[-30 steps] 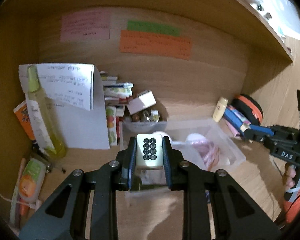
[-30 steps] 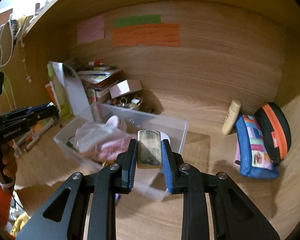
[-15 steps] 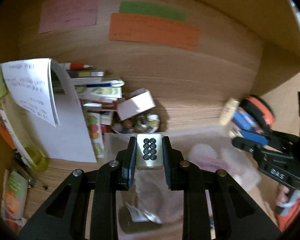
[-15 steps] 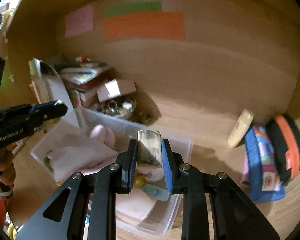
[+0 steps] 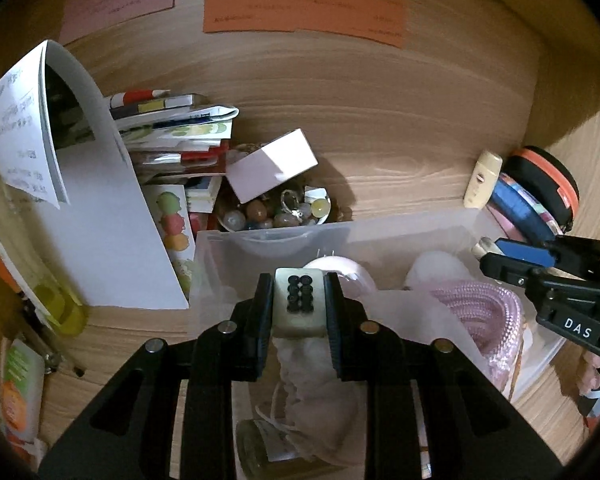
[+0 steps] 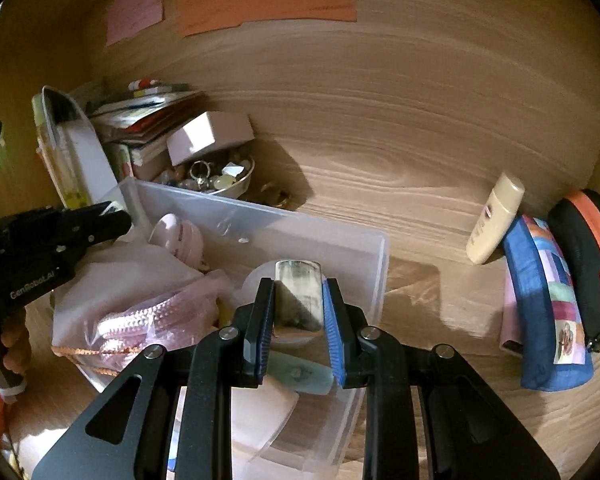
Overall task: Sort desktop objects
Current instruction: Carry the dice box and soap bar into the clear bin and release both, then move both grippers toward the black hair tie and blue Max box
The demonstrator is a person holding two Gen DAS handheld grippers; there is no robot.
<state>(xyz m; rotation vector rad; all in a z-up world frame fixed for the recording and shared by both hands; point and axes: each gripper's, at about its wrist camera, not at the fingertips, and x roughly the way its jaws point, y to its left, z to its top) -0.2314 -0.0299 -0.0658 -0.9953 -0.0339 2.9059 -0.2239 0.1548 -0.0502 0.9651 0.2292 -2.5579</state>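
My left gripper [image 5: 299, 304] is shut on a mahjong tile [image 5: 299, 304] with black circles on its face, held above the clear plastic bin [image 5: 380, 228]. My right gripper [image 6: 299, 300] is shut on a second tile [image 6: 299, 300], its face not readable, over the right part of the same bin [image 6: 260, 216]. The bin holds a pink rope [image 5: 476, 312], white cloth [image 6: 140, 272], a small jar [image 5: 268, 448] and a pink round object [image 6: 180, 236]. Each gripper shows in the other's view, the right one [image 5: 540, 276] and the left one [image 6: 60, 228].
A bowl of beads [image 5: 276, 212] with a white box [image 5: 272, 168] on it stands behind the bin. Stacked books [image 5: 172, 136] and a curled paper [image 5: 92, 184] are at left. A cream tube [image 6: 496, 216], blue pouch [image 6: 548, 304] and black-orange case [image 6: 588, 264] lie right.
Both grippers have moved forward and down over the bin, each still holding its tile. The bin's contents now sit directly under the fingers.
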